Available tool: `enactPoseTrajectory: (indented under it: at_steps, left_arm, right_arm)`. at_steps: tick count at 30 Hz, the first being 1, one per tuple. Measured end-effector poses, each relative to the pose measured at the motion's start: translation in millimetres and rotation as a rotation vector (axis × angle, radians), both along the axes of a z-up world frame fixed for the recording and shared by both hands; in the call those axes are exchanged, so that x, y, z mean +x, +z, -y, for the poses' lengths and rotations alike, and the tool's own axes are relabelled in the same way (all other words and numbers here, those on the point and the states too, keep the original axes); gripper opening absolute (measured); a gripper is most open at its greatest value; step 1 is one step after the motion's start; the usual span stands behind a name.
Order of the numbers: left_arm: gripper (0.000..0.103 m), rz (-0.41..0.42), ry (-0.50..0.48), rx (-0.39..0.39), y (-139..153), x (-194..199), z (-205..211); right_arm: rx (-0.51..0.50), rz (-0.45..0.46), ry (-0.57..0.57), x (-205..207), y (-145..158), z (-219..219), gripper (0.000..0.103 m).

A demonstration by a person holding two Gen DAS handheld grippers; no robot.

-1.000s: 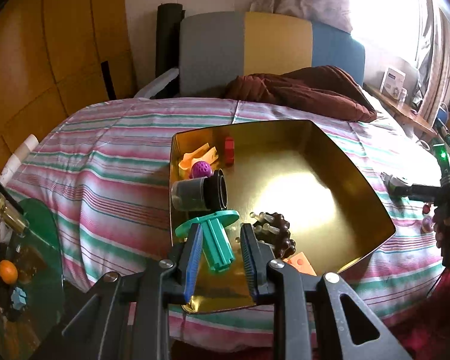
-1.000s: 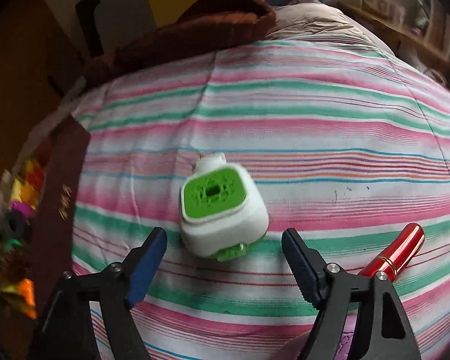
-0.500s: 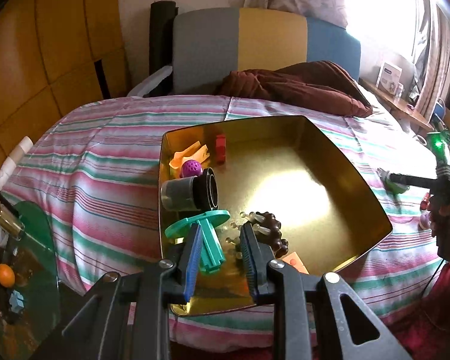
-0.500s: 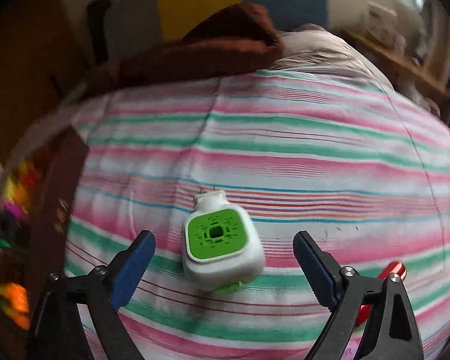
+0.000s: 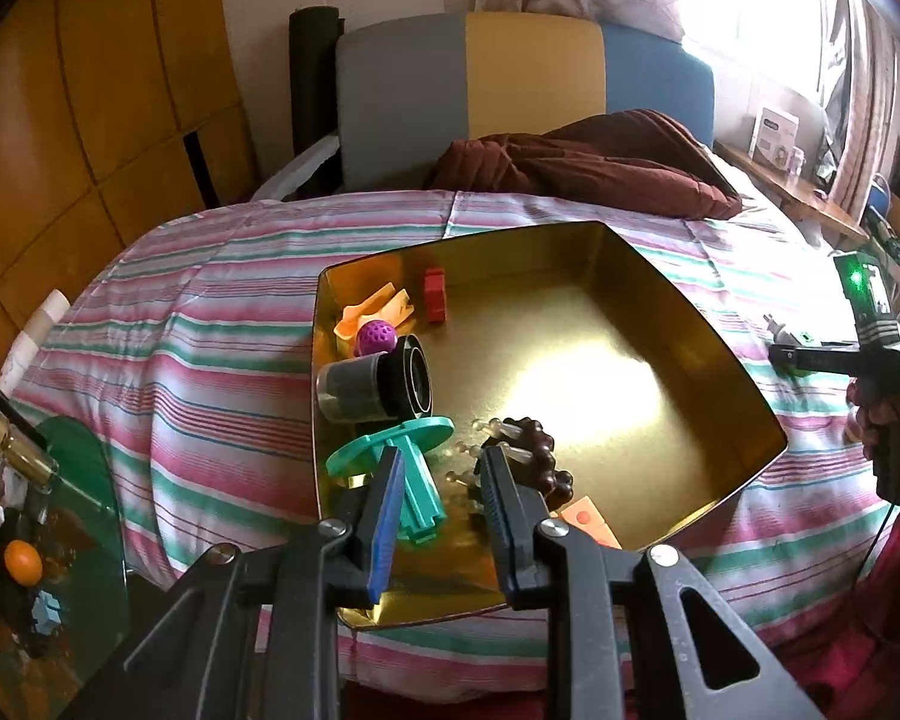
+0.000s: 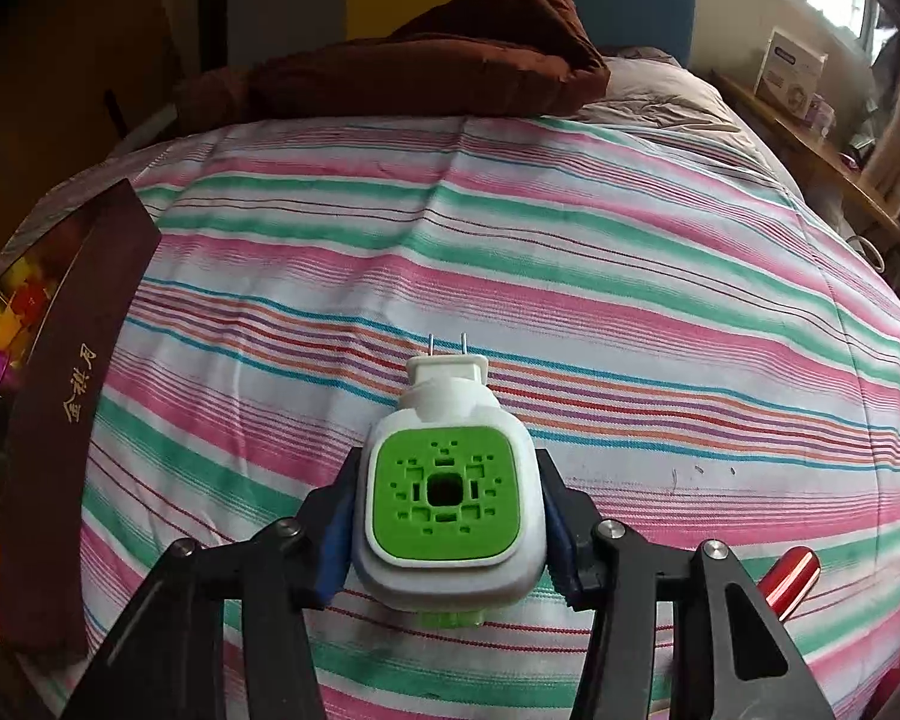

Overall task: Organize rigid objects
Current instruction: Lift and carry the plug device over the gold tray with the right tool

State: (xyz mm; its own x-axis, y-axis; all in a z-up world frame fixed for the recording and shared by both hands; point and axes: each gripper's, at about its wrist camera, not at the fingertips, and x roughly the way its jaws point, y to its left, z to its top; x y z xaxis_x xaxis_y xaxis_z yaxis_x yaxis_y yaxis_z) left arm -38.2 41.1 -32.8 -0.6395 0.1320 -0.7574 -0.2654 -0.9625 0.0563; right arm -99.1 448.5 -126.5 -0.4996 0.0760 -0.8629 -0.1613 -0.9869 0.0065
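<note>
— What is the left gripper (image 5: 438, 483) doing?

— It is hanging over the near corner of the gold tray (image 5: 744, 378) on the bed (image 5: 210, 324), fingers only slightly apart, gripping nothing; the teal spool (image 5: 402, 462) is lying in the tray below them.

— And the right gripper (image 6: 447, 525)?

— Its fingers have just been closing, and they are now pressing both sides of the white-and-green plug (image 6: 447, 498) on the striped bed, prongs pointing away. A red tube (image 6: 789, 579) is lying nearby.
</note>
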Motion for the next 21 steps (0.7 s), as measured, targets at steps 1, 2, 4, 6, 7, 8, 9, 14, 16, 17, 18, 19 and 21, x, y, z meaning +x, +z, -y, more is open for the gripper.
enactPoseTrajectory:
  at_steps: [1, 2, 4, 6, 7, 8, 9, 14, 16, 17, 18, 19, 21]
  left_arm:
    - [0.026, 0.001, -0.001, 0.0, -0.1, 0.1, -0.2]
    - [0.026, 0.002, -0.002, 0.001, 0.0, 0.3, -0.3]
    - [0.026, 0.001, -0.003, -0.002, 0.5, 1.5, -0.8]
    - [0.025, -0.001, -0.005, -0.003, 1.0, 2.6, -1.0]
    - [0.026, -0.002, -0.007, -0.003, 1.4, 3.4, -1.1]
    - [0.025, -0.003, -0.008, -0.004, 1.6, 3.8, -1.4]
    - [0.026, -0.005, -0.008, -0.005, 2.1, 4.6, -1.5]
    - [0.025, -0.015, -0.009, -0.011, 4.4, 7.7, -1.0]
    - [0.025, -0.018, -0.01, -0.012, 5.6, 9.1, -0.8]
    - [0.025, -0.019, -0.01, -0.012, 6.0, 9.9, -0.5]
    - [0.026, -0.022, -0.01, -0.014, 6.6, 11.0, -0.4]
    - [0.026, -0.023, -0.01, -0.015, 6.7, 11.6, -0.2]
    - [0.026, -0.027, -0.01, -0.016, 7.6, 13.2, 0.5]
  right_arm:
    - [0.001, 0.001, 0.001, 0.1, -0.2, -0.1, 0.052]
    - [0.001, 0.001, 0.001, 0.4, -0.4, -0.1, 0.052]
    - [0.0, 0.0, 0.0, 1.0, -0.7, -0.5, 0.052]
    - [-0.001, 0.001, -0.001, 0.8, -1.0, -0.6, 0.052]
    - [0.0, 0.001, -0.001, 0.7, -1.0, -0.9, 0.052]
    - [0.001, 0.001, -0.001, 0.8, -1.0, -0.9, 0.052]
    - [0.001, 0.002, -0.002, 1.1, -0.9, -0.7, 0.052]
    - [0.002, 0.002, 0.0, 1.5, -1.0, -0.5, 0.052]
    - [0.005, 0.003, 0.001, 1.9, -1.1, -0.6, 0.052]
    - [0.005, 0.003, 0.002, 2.1, -1.1, -0.5, 0.052]
    - [0.002, 0.004, 0.001, 2.5, -1.1, -0.7, 0.052]
    - [0.0, 0.005, 0.001, 2.6, -1.1, -0.5, 0.052]
    - [-0.002, 0.007, 0.002, 2.9, -1.1, -0.1, 0.052]
